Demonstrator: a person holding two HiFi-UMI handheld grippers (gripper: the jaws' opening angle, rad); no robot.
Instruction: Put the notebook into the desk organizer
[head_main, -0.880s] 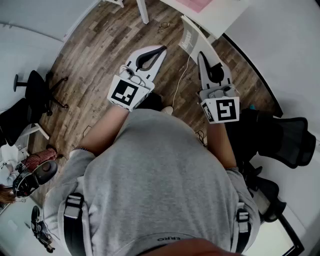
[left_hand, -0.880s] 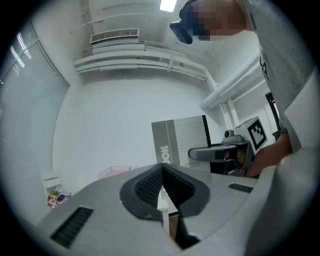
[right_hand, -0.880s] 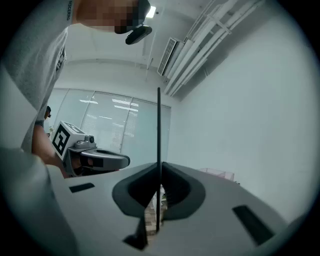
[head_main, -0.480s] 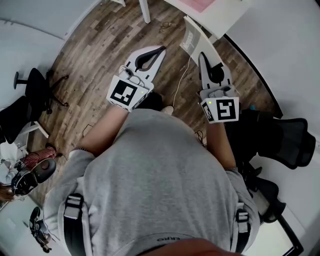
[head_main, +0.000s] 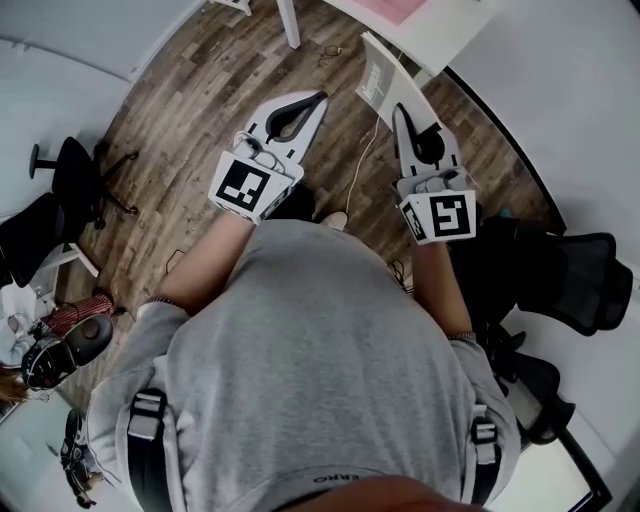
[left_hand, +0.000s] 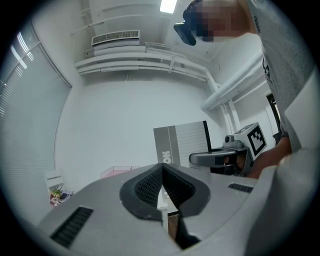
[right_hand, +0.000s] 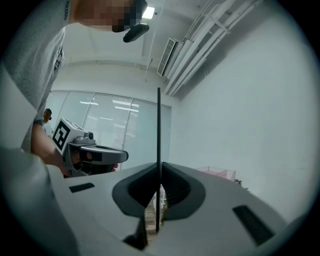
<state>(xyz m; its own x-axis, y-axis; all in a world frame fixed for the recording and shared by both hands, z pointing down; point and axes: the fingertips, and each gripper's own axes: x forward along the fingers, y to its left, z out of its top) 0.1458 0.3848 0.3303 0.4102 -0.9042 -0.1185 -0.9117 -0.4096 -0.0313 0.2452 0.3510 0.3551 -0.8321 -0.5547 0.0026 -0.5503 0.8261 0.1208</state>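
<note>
The notebook (head_main: 379, 73), grey with a ruled white face, stands up from my right gripper (head_main: 398, 108), which is shut on its lower edge. In the right gripper view it shows edge-on as a thin dark line (right_hand: 158, 125) clamped between the pads of the right gripper (right_hand: 159, 167). The left gripper view shows the notebook's cover (left_hand: 181, 144) with the right gripper (left_hand: 212, 159) beneath it. My left gripper (head_main: 322, 97) is held beside it over the floor, its jaws shut on nothing (left_hand: 162, 167). A pink see-through box (head_main: 385, 9), possibly the organizer, sits on the white desk (head_main: 445, 35) ahead.
I stand on a wooden floor (head_main: 190, 100) with a thin cable (head_main: 358, 170) on it. One black office chair (head_main: 75, 175) is at the left and another (head_main: 570, 275) at the right. A white desk leg (head_main: 288, 22) is ahead.
Both grippers have edged slightly forward toward the desk, the notebook moving with the right one. Neither gripper's jaws have changed.
</note>
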